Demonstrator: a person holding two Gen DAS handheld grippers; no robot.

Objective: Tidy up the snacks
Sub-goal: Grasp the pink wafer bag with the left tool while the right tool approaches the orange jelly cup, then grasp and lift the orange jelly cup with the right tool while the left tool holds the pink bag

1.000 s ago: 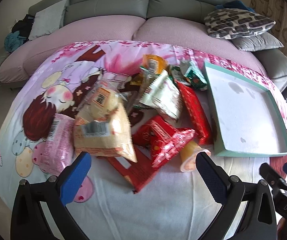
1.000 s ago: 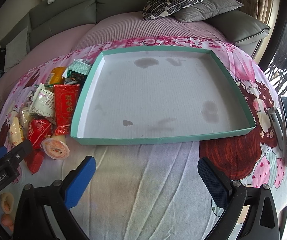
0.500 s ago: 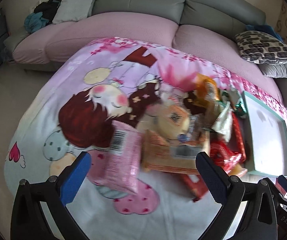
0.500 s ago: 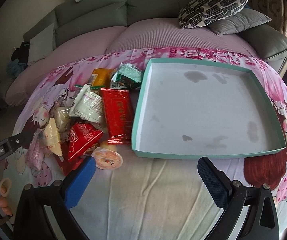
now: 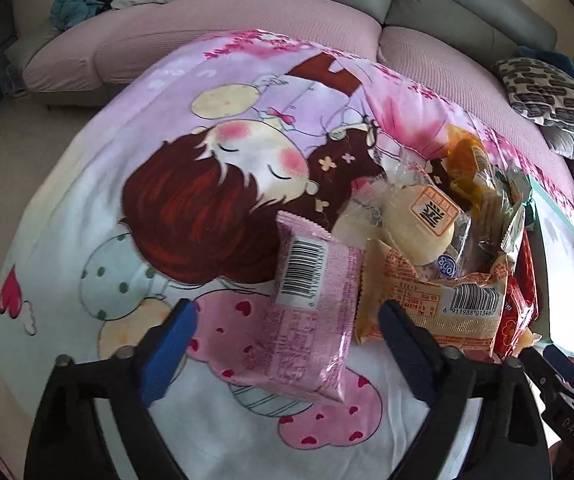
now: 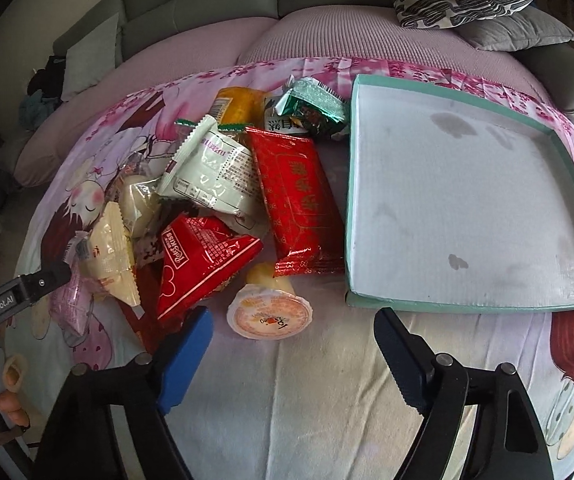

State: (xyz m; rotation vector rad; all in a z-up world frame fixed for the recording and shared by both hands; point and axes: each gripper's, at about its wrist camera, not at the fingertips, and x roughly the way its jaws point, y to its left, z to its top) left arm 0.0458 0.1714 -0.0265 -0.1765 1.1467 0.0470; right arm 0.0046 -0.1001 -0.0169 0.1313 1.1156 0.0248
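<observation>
Between the closing fingers of the left gripper lies a pink snack packet, not yet pressed. Ahead of the right gripper, whose jaws are also closing on nothing, sits a jelly cup, beside the empty teal tray.

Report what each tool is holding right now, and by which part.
Nothing is held. The left tool, jaws closing, straddles the pink foil snack packet without pressing it; the right tool, also closing, hovers near the round jelly cup.
</observation>
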